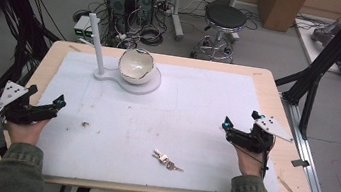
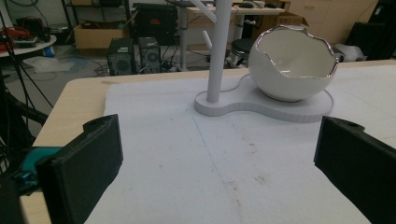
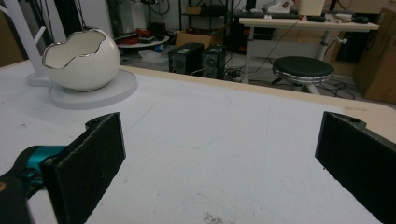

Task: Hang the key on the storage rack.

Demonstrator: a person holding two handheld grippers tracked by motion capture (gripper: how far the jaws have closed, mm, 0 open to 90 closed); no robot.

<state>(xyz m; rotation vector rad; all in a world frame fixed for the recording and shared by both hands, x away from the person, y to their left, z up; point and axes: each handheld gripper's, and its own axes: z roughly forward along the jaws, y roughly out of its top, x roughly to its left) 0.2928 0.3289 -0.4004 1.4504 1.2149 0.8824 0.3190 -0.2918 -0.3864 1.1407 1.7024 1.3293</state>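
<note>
High view puts the bunch of keys [image 1: 167,161] flat on the white mat [image 1: 197,105], between my left gripper [image 1: 59,103] and right gripper [image 1: 226,125], nearer the right; both jaws gape wide, empty. I judge the keys light, hard, slippery: pinch the ring. Open room all round; front edge close.
</note>
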